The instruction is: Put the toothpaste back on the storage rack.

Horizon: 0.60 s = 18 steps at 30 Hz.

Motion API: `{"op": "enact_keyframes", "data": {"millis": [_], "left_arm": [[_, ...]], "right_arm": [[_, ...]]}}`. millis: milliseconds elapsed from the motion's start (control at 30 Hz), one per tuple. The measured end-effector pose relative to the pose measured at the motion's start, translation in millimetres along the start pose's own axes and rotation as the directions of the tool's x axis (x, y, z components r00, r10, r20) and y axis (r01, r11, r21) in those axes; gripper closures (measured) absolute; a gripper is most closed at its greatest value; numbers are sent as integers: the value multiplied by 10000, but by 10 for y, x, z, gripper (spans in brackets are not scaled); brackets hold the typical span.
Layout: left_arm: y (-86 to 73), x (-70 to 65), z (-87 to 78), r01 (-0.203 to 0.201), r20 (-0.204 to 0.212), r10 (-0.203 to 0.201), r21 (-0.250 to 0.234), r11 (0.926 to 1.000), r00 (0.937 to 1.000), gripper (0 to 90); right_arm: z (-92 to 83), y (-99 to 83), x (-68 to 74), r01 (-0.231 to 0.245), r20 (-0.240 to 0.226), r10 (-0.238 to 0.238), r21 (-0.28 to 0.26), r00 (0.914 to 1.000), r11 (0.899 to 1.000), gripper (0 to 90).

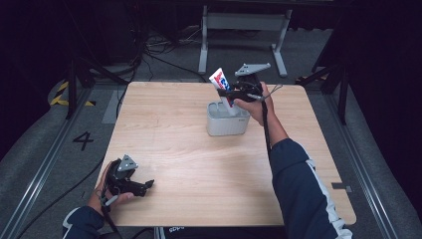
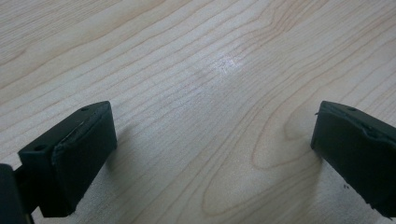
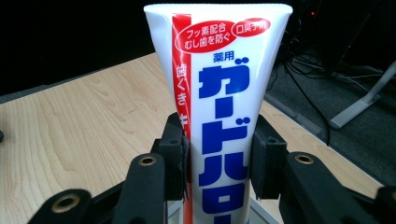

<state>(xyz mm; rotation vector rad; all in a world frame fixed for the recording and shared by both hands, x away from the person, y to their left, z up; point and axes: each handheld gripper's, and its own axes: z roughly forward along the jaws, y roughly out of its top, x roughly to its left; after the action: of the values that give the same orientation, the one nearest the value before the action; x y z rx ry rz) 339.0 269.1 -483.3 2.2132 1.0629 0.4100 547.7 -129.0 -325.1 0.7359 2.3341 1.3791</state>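
Note:
A white toothpaste tube [image 1: 222, 86] with red and blue print stands tilted, its lower end inside a grey box [image 1: 227, 121] at the table's far middle. My right gripper [image 1: 230, 92] is shut on the tube just above the box rim. In the right gripper view the two black pads squeeze the tube [image 3: 219, 116] from both sides, flat crimped end up. My left gripper [image 1: 148, 185] rests low on the table near the front left corner, jaws wide apart. The left gripper view has bare wood between its fingertips [image 2: 70, 158].
The wooden table [image 1: 174, 149] is bounded by a dark floor with cables at the back. A grey metal stand [image 1: 244, 22] is behind the table. The person's right sleeve [image 1: 303, 194] crosses the front right of the tabletop.

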Motion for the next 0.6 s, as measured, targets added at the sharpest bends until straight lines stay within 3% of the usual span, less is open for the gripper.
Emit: {"op": "enact_keyframes", "data": {"millis": [133,300,600], "left_arm": [[-2,-2,-8,-33,-26,33,11,10000,10000,14],[-14,-22,-12,165,59,-165,6,9999,9998,17],[-14,-21,-14,143,62,-143,20,9999,9999,17]], "right_arm": [[27,-38,-24,-73,5,73,-139,10000,9999,644],[83,-100,-68,-225,47,225,-29,9997,9997,643],[109,-208,-93,-320,76,319,106,9995,9994,638]]}}
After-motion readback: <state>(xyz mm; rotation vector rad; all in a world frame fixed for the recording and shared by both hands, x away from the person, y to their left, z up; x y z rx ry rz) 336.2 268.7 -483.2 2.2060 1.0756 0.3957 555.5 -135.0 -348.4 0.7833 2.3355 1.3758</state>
